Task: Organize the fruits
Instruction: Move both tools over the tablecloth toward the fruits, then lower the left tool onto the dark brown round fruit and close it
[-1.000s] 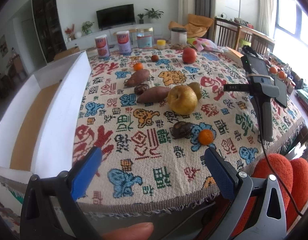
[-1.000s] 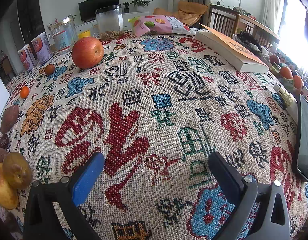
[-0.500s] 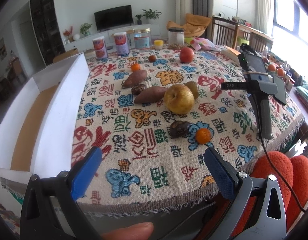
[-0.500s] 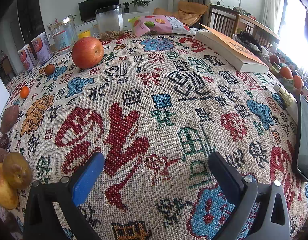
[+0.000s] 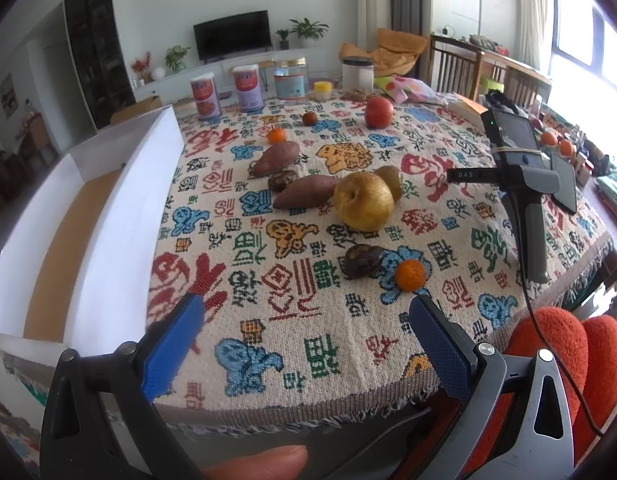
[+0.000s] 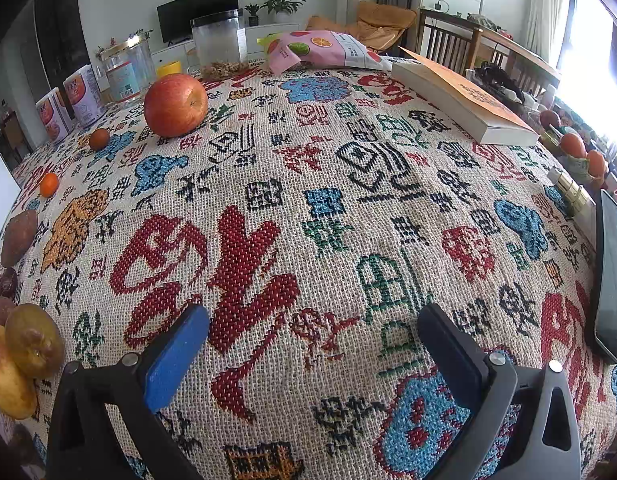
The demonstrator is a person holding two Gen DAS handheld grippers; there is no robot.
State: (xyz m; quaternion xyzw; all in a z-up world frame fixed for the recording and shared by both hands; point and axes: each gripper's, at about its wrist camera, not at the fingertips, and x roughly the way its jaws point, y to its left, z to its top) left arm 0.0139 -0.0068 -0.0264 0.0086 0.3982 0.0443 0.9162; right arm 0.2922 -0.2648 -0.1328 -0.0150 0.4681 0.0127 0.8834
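Observation:
Fruits lie on a patterned cloth: a yellow pear (image 5: 363, 201) with a brownish one (image 5: 390, 179) behind it, a small orange (image 5: 410, 275), a dark brown fruit (image 5: 362, 261), two sweet potatoes (image 5: 305, 197) (image 5: 275, 158), another small orange (image 5: 276, 135) and a red apple (image 5: 378, 111). My left gripper (image 5: 304, 330) is open and empty, above the table's near edge. My right gripper (image 6: 310, 344) is open and empty, low over the cloth; the apple (image 6: 175, 105) lies far left of it. The right gripper's body (image 5: 524, 184) shows in the left view.
An open white cardboard box (image 5: 120, 208) stands along the table's left side. Cans (image 5: 205, 95) and jars (image 6: 218, 44) line the far edge. A snack bag (image 6: 322, 50), a book (image 6: 464, 100) and a phone (image 6: 610, 280) lie at the right.
The left gripper has drawn back and risen slightly, so the fruits look a bit farther away. The right gripper has not moved.

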